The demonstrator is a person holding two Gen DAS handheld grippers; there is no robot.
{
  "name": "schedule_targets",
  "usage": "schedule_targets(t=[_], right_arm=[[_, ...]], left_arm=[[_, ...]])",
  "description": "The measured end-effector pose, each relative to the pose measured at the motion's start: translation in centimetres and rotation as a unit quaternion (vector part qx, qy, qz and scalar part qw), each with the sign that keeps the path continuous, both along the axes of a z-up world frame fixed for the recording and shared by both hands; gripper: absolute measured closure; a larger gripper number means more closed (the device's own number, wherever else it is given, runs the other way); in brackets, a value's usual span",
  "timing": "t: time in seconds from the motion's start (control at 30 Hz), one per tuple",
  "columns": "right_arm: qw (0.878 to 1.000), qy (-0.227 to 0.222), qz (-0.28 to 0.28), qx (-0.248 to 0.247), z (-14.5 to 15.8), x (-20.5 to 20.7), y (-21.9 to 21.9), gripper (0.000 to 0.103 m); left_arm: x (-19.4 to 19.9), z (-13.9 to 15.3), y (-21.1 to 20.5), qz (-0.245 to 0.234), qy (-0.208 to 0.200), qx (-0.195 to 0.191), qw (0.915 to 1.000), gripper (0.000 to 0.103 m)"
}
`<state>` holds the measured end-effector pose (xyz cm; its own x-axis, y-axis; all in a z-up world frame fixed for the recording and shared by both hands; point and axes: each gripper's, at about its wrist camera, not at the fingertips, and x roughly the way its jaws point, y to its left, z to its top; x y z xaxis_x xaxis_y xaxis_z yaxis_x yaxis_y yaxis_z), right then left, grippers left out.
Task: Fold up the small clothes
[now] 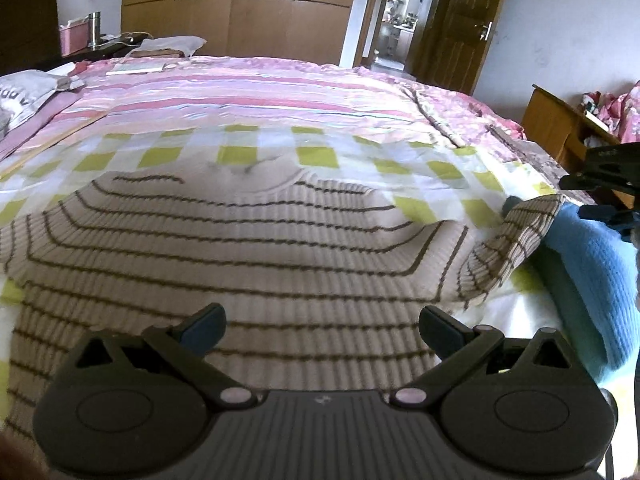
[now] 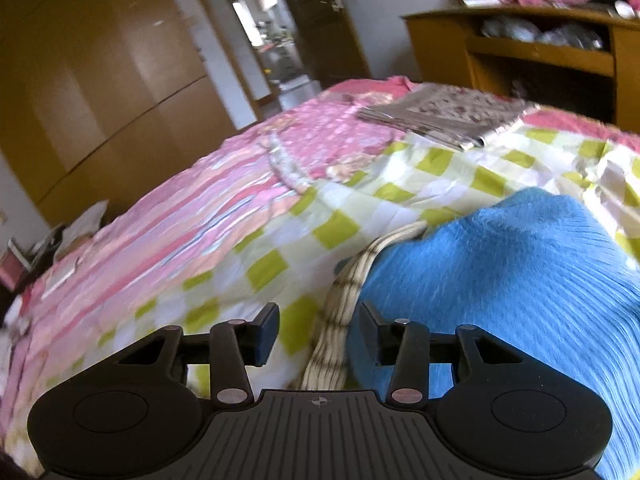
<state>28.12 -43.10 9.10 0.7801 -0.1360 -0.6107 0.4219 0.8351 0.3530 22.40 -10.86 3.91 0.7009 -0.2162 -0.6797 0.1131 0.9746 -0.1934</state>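
Left gripper (image 1: pixel 322 330): jaws wide apart, nothing between them, hovering low over the sweater's body near its lower part.
Sweater (image 1: pixel 240 248): beige ribbed knit with thin dark brown stripes, spread flat on the bed, neckline toward the far side. Stripes run across the chest and bend down along the sleeves.
Collar (image 1: pixel 256 176): plain pale band, lying flat, a bit wrinkled.
Sleeve (image 1: pixel 516 236): the one on the camera's right is lifted and bunched, its cuff raised off the sheet and touching the blue knit.
Right gripper (image 2: pixel 318 330): jaws partly apart, straddling the striped sleeve (image 2: pixel 340 320), which runs up between them; whether the pads press on it I cannot tell.
Blue knit (image 2: pixel 520 280): fuzzy bright blue garment heaped just beside the sleeve, at the bed's right edge.
Sheet (image 1: pixel 312 152): white with lime-green checks, under the sweater.
Quilt (image 1: pixel 248 92): pink striped cover over the far half of the bed.
Wardrobe (image 1: pixel 240 8): brown panelled doors beyond the bed's far edge.
Door (image 1: pixel 456 24): dark wood, standing open onto a lit room.
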Motion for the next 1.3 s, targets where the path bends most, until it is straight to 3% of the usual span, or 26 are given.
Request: schedule_targets(t=[0.13, 0.33, 0.43, 0.67, 0.8, 1.0, 1.17, 1.3], right_arm=[[0.999, 0.015, -0.014, 0.031, -1.4, 2.1, -1.4, 0.064], [0.999, 0.036, -0.024, 0.005, -2.5, 4.5, -1.4, 0.068], [0.998, 0.041, -0.039, -0.001, -2.9, 4.8, -1.7, 0.09], [1.0, -0.014, 0.016, 0.004, -0.8, 3.1, 1.2, 0.094], [0.994, -0.051, 0.092, 0.013, 1.6, 1.9, 6.5, 0.094], [0.972, -0.065, 0.225, 0.014, 3.2, 0.8, 17.8, 0.095], [0.951, -0.035, 0.308, 0.006, 0.8, 1.4, 27.1, 0.096], [0.936, 0.003, 0.353, -0.011, -2.6, 1.4, 33.4, 0.096]], left_arm=[[0.6, -0.3, -0.8, -0.002, 0.003, -0.003, 1.0, 0.0], [0.7, -1.6, -0.8, -0.001, 0.016, 0.011, 0.9998, 0.0], [0.5, -2.2, -0.2, 0.004, 0.025, 0.013, 0.9996, 0.0], [-1.3, -2.4, 3.3, 0.021, 0.023, 0.019, 0.9993, 0.0], [-2.9, -2.4, 6.3, 0.04, 0.017, 0.038, 0.9983, 0.0], [-5.1, -2.5, 11.5, 0.075, 0.014, 0.04, 0.9962, 0.0], [-6.4, -2.8, 15.2, 0.109, 0.002, 0.041, 0.9932, 0.0], [-6.3, -3.1, 17.7, 0.12, 0.003, 0.017, 0.9926, 0.0]])
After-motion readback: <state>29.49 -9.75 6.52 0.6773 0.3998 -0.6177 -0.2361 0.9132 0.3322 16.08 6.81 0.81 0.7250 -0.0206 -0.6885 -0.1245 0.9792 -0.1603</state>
